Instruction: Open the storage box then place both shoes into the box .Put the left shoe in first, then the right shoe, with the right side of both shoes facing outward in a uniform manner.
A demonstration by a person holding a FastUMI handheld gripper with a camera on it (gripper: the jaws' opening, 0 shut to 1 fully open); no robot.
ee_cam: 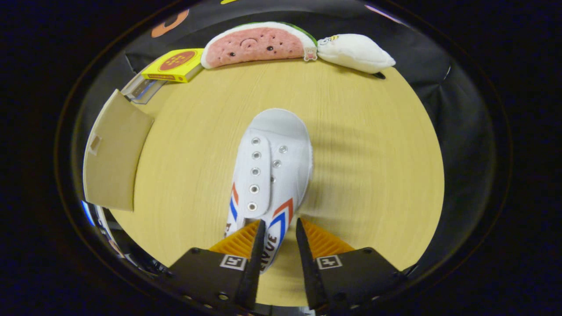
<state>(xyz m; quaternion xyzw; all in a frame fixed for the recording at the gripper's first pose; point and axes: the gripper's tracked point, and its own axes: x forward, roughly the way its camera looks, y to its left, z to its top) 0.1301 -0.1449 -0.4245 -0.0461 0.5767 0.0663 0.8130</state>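
Tool, one: two fingers set apart with a gap between them. The rear part of the shoe sits in that gap; the left finger lies against the shoe's side, while the right finger shows worktop between itself and the shoe, so a full grip is not shown.

White canvas shoe with red and blue chevron stripes and metal eyelets, one: runs from between the fingers toward 12 o'clock, toe pointing away, sole down on the worktop.

Round pale wood-grain worktop, one.

Beige flat panel with a small rectangular tab, apparently the storage box's open lid, one: at 10 o'clock from the tool, at the worktop's rim.

Yellow flat carton with a red round mark, one: at 11 o'clock, far side.

Watermelon-slice plush cushion, one: at 12 o'clock, far rim.

White plush toy, one: at 1 o'clock, touching the watermelon cushion's end.
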